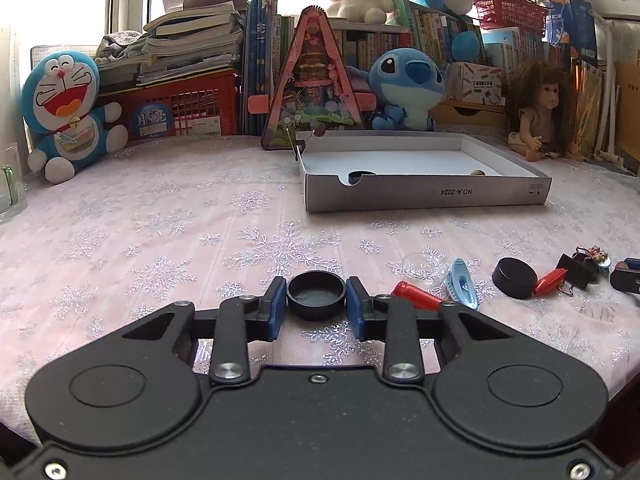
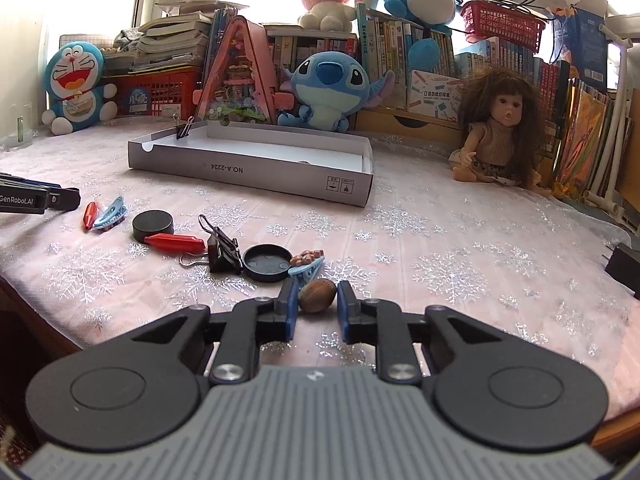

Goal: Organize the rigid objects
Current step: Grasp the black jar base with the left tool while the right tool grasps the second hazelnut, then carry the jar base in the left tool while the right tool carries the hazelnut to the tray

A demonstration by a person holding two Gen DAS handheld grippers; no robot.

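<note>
In the left wrist view my left gripper [image 1: 317,293] is shut on a shallow black cap [image 1: 316,299], a blue pad against each side of it, low over the snowflake cloth. In the right wrist view my right gripper [image 2: 317,297] is shut on a small brown nut [image 2: 317,295] resting on the cloth. A grey cardboard box lid [image 2: 248,172] lies open farther back, with a binder clip [image 2: 183,128] on its far rim. Loose pieces lie left of the right gripper: a black lid [image 2: 266,263], a black binder clip [image 2: 222,252], a red piece [image 2: 174,242] and a black puck [image 2: 153,224].
A blue clip [image 1: 464,284], a red piece [image 1: 416,296] and a clear round lid [image 1: 424,266] lie right of the left gripper. Plush toys, a doll [image 2: 500,132], books and a red crate [image 1: 176,108] line the back. The table edge runs along the right.
</note>
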